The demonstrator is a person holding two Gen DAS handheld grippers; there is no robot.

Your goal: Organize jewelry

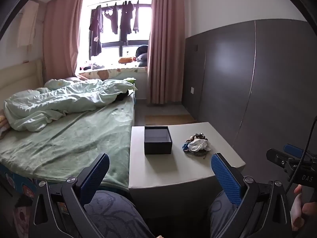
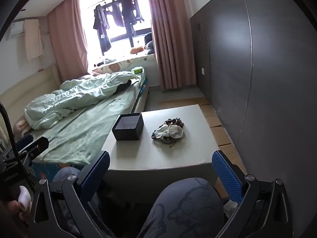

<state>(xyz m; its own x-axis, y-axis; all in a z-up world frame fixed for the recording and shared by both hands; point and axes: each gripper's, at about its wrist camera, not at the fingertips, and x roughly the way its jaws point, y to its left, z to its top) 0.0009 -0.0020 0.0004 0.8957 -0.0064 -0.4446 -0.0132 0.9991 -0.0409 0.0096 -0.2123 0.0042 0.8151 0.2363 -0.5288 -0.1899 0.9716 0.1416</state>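
Note:
A pile of jewelry [image 1: 196,144] with beaded strands and a white piece on top lies on a small white table [image 1: 178,168]. It also shows in the right wrist view [image 2: 168,131]. An open, empty dark box [image 1: 158,139] stands left of the pile, and also shows in the right wrist view [image 2: 128,127]. My left gripper [image 1: 160,173] is open and empty, held back over the table's near edge. My right gripper [image 2: 160,171] is open and empty, held before the table's near edge [image 2: 154,168] above my knees.
A bed with green sheets [image 1: 65,134] and a rumpled duvet touches the table's left side. A dark grey wardrobe wall [image 1: 257,79] stands to the right. Cardboard [image 2: 221,130] lies on the floor beyond the table. My knees [image 2: 188,204] are under the grippers.

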